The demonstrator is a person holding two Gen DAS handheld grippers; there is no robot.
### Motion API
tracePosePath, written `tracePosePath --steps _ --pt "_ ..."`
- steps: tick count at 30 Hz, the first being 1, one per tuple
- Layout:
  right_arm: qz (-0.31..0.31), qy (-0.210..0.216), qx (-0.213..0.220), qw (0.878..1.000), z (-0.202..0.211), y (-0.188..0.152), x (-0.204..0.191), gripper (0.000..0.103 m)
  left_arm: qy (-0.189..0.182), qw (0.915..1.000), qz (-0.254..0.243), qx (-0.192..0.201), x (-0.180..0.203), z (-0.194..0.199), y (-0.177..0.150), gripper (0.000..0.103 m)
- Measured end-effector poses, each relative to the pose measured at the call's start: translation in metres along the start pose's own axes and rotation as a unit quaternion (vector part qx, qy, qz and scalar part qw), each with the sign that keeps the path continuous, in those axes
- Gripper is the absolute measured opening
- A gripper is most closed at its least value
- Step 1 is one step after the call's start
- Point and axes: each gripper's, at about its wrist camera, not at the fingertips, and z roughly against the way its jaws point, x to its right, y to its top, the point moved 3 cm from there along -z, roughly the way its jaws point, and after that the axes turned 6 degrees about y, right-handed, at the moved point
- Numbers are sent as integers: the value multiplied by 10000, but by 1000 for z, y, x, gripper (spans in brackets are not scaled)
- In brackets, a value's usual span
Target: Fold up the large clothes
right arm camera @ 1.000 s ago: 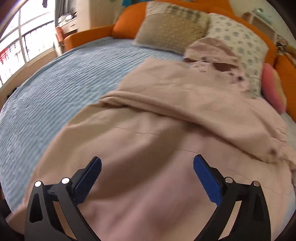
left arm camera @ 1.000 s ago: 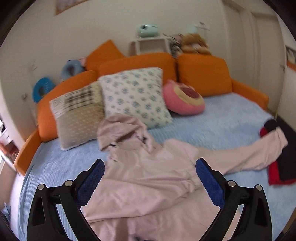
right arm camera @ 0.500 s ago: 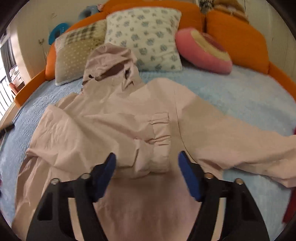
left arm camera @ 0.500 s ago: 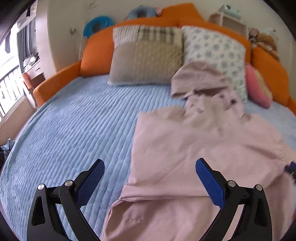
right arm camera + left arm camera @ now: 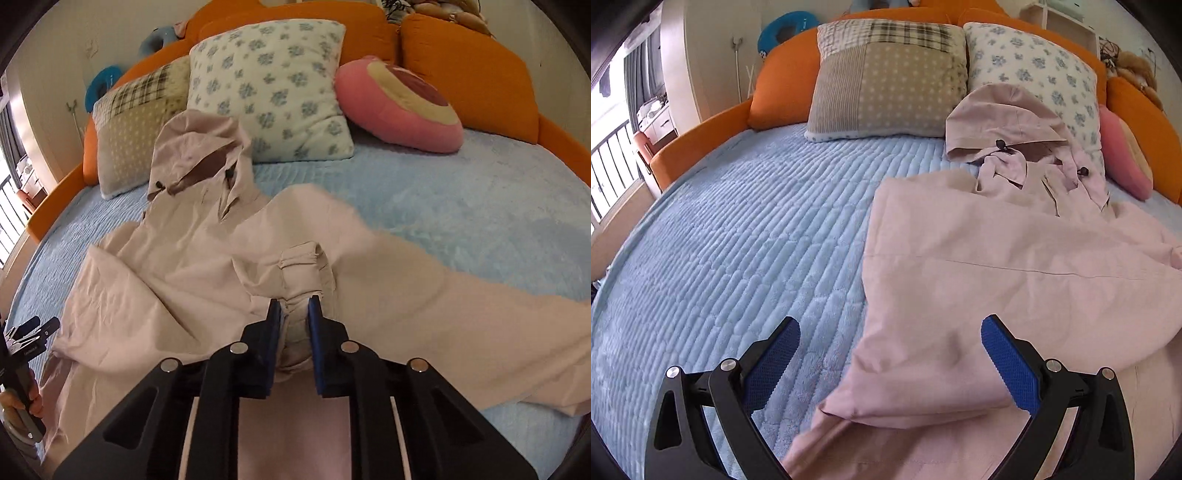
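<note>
Matt pink cloth hoodie on a ribbed, seemingly plush blue bedspread

Bed — round, pale blue ribbed cover, orange padded surround behind. Pillows at the head: patchwork, floral white, round pink cushion. Cream walls; daylight from a railed window at left — white shelf in the corner.

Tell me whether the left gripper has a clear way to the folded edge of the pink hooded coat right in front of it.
Probably yes. The left gripper has its jaws wide open, with the folded edge of the pink hooded coat lying on the blue bedspread just ahead, nothing covering it.
</note>
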Motion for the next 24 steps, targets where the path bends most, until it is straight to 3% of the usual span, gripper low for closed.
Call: tracePosePath --steps 7,11,12,14,15,16,20,24 --pt "-150 -207 -356 9990 -34 -25 21 16 295 9977 -338 -512 16 -35 -9 99" --pt "60 -385 -348 9986 -43 -33 18 20 381 9963 -384 -664 21 -49 -22 99" --pt "128 -425 -359 9984 -44 -31 16 22 418 9965 -365 -631 22 -47 -22 99" --pt "284 -540 -418 9973 -35 -28 14 44 372 9976 -338 -481 25 -34 -18 99" --pt "283 -474 -398 9977 -27 -26 14 69 364 9979 -346 -400 28 -28 -16 99" --pt "282 -379 -302 9984 -15 -25 15 79 401 9983 -364 -203 33 -14 -11 99" --pt "436 -428 101 9981 38 -20 24 78 61 9987 -333 392 62 41 12 99" --pt "501 -686 315 9959 88 -17 47 78 -707 9938 -344 781 116 100 28 99"
